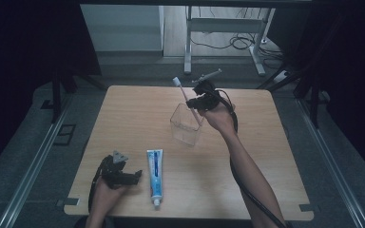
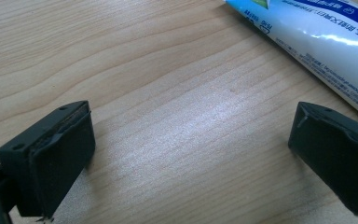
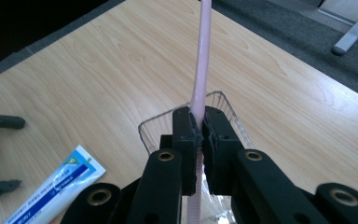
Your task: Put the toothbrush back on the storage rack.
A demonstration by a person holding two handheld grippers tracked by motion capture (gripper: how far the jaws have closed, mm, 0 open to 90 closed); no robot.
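Note:
A pink toothbrush [image 1: 183,92] [image 3: 201,60] stands tilted in a clear plastic cup [image 1: 186,124] [image 3: 223,105] near the table's middle. My right gripper [image 1: 197,103] [image 3: 199,123] is shut on the brush's handle, just above the cup's rim. A white and blue toothpaste tube [image 1: 155,175] [image 2: 321,42] [image 3: 51,196] lies flat near the front edge. My left gripper [image 1: 135,176] [image 2: 191,154] rests on the wood just left of the tube, jaws wide apart with nothing between them.
The wooden table [image 1: 123,118] has bare surface on its left and right sides. A metal desk frame [image 1: 228,28] and cables stand on the floor beyond the far edge. Dark floor surrounds the table.

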